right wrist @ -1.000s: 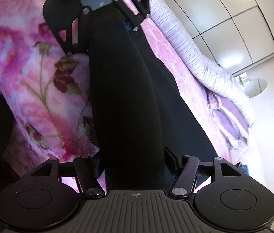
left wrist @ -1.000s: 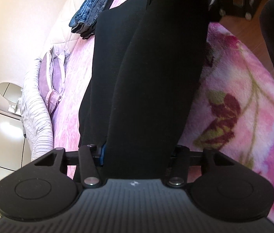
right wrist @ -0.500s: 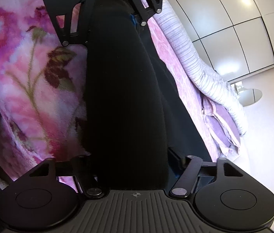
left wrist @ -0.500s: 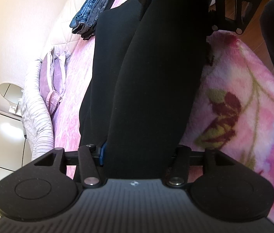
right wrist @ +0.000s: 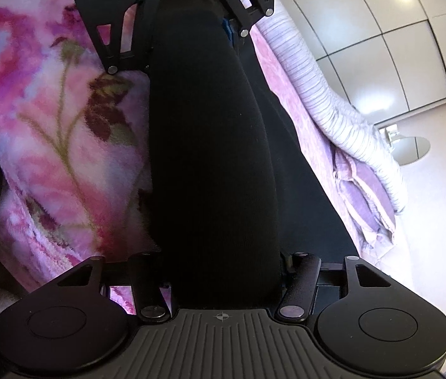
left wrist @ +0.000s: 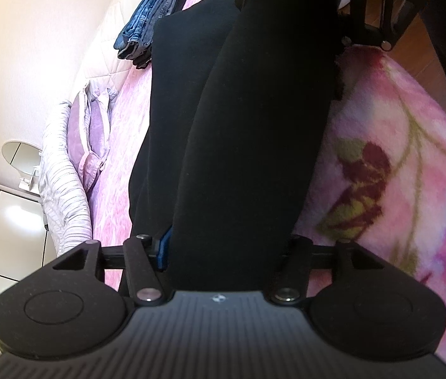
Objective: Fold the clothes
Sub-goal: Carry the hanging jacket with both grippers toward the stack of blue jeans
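At the bottom of the left wrist view, the left gripper (left wrist: pixel 229 249) has a thick fold of the black garment (left wrist: pixel 254 120) filling the gap between its fingers, a blue pad (left wrist: pixel 163 249) pressed to the cloth's left edge; its jaws are easing closed on the fabric. From there the garment runs up the middle of the frame as a taut dark band, with a flatter layer of the same black cloth lying to its left on the bed. At the bottom of the right wrist view, the right gripper (right wrist: pixel 226 271) likewise has the black band between its fingers, and its jaws are closing on it; the pads themselves are hidden by the cloth. The band stretches between the two tools, each seen at the top of the other's view. To the right of the band in the left view, and to its left in the right view, lies the pink floral blanket (left wrist: pixel 396 164). Farther off, at the middle left of the left view, sit a lilac pillow (left wrist: pixel 88 139) and a striped cover (left wrist: pixel 65 195). At the upper left, folded blue jeans (left wrist: pixel 147 22) rest beside the quilted headboard (left wrist: pixel 109 47). White wardrobe doors (right wrist: pixel 380 31) fill the upper right of the right view.
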### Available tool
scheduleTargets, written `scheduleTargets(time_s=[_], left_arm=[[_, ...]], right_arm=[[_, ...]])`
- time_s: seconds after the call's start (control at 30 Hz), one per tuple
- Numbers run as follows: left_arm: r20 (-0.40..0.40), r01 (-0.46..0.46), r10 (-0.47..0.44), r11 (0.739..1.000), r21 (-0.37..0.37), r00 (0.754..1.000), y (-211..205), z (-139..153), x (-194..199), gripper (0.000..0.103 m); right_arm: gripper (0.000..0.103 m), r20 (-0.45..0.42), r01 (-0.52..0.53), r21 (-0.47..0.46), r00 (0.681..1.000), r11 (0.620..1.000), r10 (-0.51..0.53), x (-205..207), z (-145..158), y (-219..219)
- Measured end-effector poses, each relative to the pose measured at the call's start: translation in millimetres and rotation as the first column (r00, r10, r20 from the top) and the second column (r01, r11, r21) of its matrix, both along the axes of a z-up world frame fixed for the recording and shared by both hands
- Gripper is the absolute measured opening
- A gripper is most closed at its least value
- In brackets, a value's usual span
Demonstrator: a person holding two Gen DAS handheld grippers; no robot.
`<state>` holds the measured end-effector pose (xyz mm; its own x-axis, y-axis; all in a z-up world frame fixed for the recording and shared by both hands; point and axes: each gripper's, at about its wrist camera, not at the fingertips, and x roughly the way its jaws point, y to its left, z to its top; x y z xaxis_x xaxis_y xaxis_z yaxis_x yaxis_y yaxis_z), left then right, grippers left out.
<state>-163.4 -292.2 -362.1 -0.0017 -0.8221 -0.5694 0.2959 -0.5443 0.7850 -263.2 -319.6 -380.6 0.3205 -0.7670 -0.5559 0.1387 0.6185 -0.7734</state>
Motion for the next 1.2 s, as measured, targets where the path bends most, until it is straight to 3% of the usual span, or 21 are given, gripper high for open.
scheduleTargets(time_s=[0.27,0.43,0.53,0.7,0.93,1.07,1.2], left_arm=[[0.023,-0.004,0.002,0.996,0.093,1.000,-7,14,-3,0.035],[0.038,0.035,-0.042,0.985,0.169,0.998,-11,37,-5,0.031],[0.050,0.050,-0.063,0.971,0.232,0.997,-18,55,-9,0.029],[0.003,0.024,-0.026,0.944,0.329,1.000,-45,112,-11,0.026],[-0.045,0.005,0.015,0.902,0.431,0.999,-74,215,-30,0.025],[-0.052,0.017,0.008,0.887,0.462,0.999,-84,259,-44,0.025],[-0.052,0.027,-0.003,0.889,0.457,0.999,-94,289,-58,0.025]], right_arm=[[0.039,0.032,-0.049,0.082,0.998,0.995,0.047,-11,23,-10],[0.037,0.098,-0.102,0.142,0.991,0.985,0.089,-26,46,-22],[0.036,0.092,-0.108,0.209,0.992,0.972,0.090,-29,64,-37],[0.035,0.040,-0.088,0.304,0.996,0.949,0.080,-26,121,-59],[0.035,-0.028,-0.067,0.409,0.996,0.910,0.086,-38,225,-63],[0.035,-0.061,-0.049,0.483,0.994,0.874,0.090,-49,273,-74],[0.035,-0.067,-0.038,0.489,0.994,0.871,0.081,-64,311,-82]])
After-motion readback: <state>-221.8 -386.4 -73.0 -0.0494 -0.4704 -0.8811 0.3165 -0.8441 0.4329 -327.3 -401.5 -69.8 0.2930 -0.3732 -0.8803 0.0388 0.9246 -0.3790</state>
